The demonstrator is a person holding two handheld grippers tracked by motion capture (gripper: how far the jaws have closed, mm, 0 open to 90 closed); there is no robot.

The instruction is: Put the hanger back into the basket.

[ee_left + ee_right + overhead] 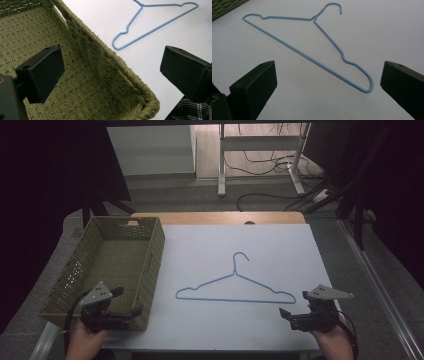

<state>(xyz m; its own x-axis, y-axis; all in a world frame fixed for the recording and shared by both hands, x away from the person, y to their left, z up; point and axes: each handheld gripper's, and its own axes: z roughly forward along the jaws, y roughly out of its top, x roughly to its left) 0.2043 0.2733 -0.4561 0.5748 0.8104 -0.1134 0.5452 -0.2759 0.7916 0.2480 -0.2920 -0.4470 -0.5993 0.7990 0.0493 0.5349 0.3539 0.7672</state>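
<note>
Lying flat on open white table [210, 330] between basket [150, 270] and right edge, the hanger [235, 287] ran left-right, hook pointing away, while both grippers, left [127, 302] and right [292, 305], gaped, released.

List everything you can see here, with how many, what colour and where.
hanger: one, light blue wire, flat on the middle of the table, hook pointing away.
basket: one, olive green woven, on the table's left side.
table: one, white top with a wooden far edge.
desk frame: one, white, on the floor beyond.
cables: several, dark, on the floor beyond.
left tool: one, black, open, over the basket's near corner.
right tool: one, black, open, near the hanger's right end.
</note>
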